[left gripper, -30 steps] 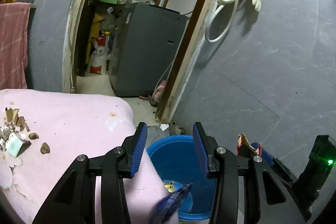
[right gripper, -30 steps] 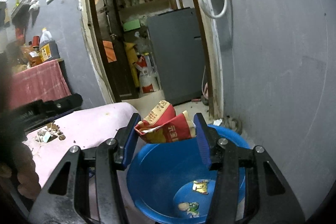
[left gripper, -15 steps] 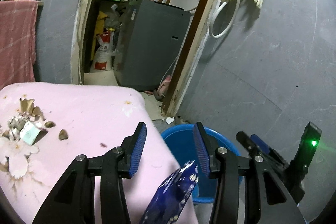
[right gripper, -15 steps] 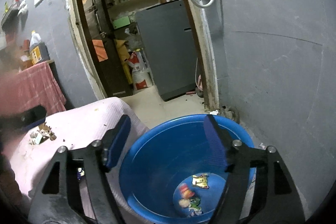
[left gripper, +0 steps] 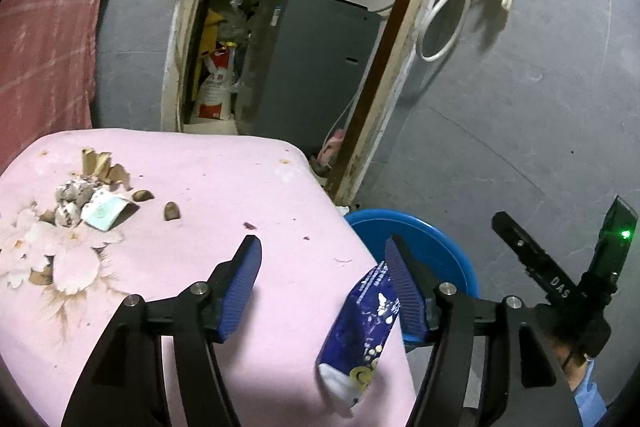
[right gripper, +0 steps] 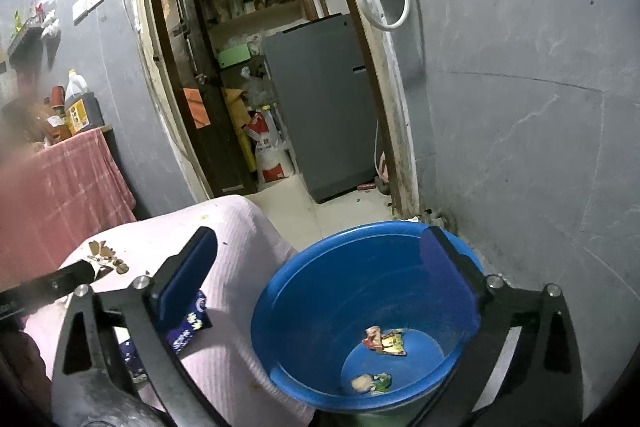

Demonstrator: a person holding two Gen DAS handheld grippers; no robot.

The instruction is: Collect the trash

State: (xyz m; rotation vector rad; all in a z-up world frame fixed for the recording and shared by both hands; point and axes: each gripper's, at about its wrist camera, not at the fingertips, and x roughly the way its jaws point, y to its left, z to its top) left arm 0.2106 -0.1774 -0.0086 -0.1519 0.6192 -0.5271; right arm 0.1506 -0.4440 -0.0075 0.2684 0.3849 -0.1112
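Left tongs (left gripper: 322, 291) are opening, a blue crinkly plastic snack wrapper (left gripper: 366, 323) touching the right pad; right tongs (right gripper: 316, 275) are spreading empty over the round blue plastic basin (right gripper: 304, 307). Light, floppy, slippery, the wrapper is probably best pinched mid-body. Scrap pile (left gripper: 94, 197) lies at ten o'clock.

Surface before my tools: a table under a pink flower-print cloth (left gripper: 224, 187).

- Ahead and to the left of my left tool: a heap of scraps (left gripper: 92, 195), namely torn brown card, crumpled speckled paper and a small pale green packet, all touching.
- Just right of that heap: two brown bits (left gripper: 172, 211), apart from each other.
- Near my left tool's right-hand finger, at the cloth's right edge: a blue printed wrapper (left gripper: 366, 327), tilted.
- A few dark crumbs (left gripper: 250, 225) between.
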